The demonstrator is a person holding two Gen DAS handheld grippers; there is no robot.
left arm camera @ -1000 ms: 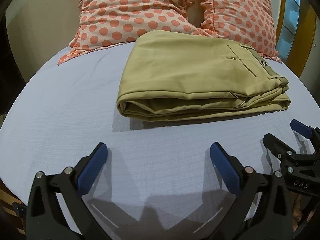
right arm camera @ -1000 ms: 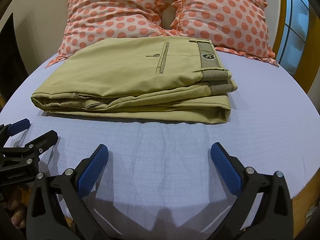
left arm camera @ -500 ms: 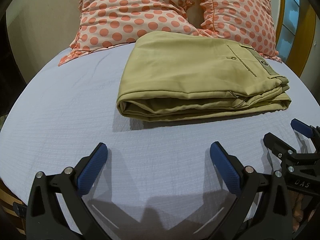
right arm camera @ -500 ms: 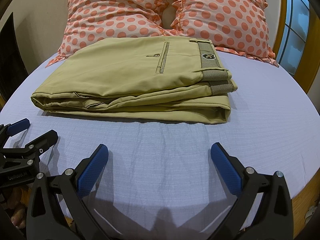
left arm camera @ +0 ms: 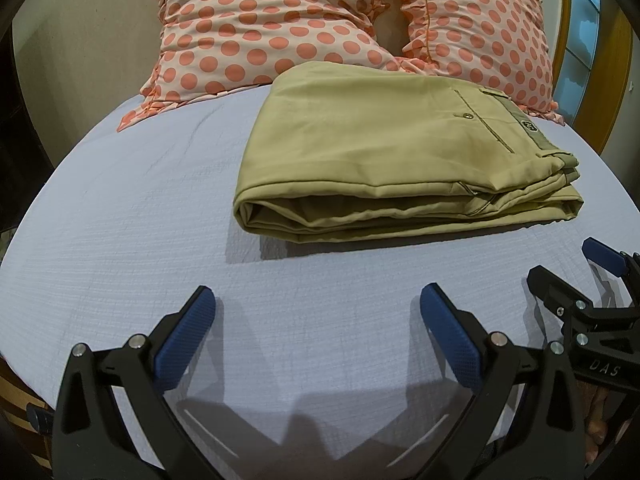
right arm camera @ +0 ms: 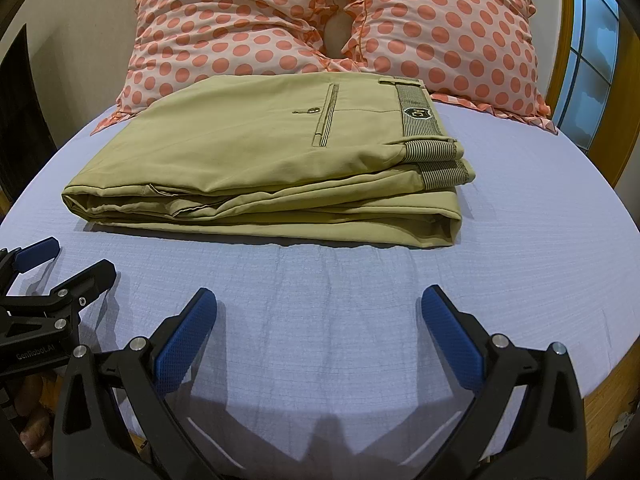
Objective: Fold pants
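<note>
Khaki pants (left arm camera: 400, 152) lie folded into a flat rectangular stack on the lavender bed sheet (left arm camera: 120, 220); they also show in the right wrist view (right arm camera: 272, 168), with back pocket and striped waistband on top. My left gripper (left arm camera: 318, 304) is open and empty, hovering over the sheet short of the stack's near edge. My right gripper (right arm camera: 320, 304) is open and empty, also short of the stack. Each gripper shows at the side of the other's view: the right gripper (left arm camera: 568, 268) and the left gripper (right arm camera: 68, 260).
Two pink pillows with coral dots (right arm camera: 280, 28) lean against the wall behind the pants. A wooden-framed window (right arm camera: 588, 64) stands at the right. The wooden bed edge (right arm camera: 612, 380) shows at lower right.
</note>
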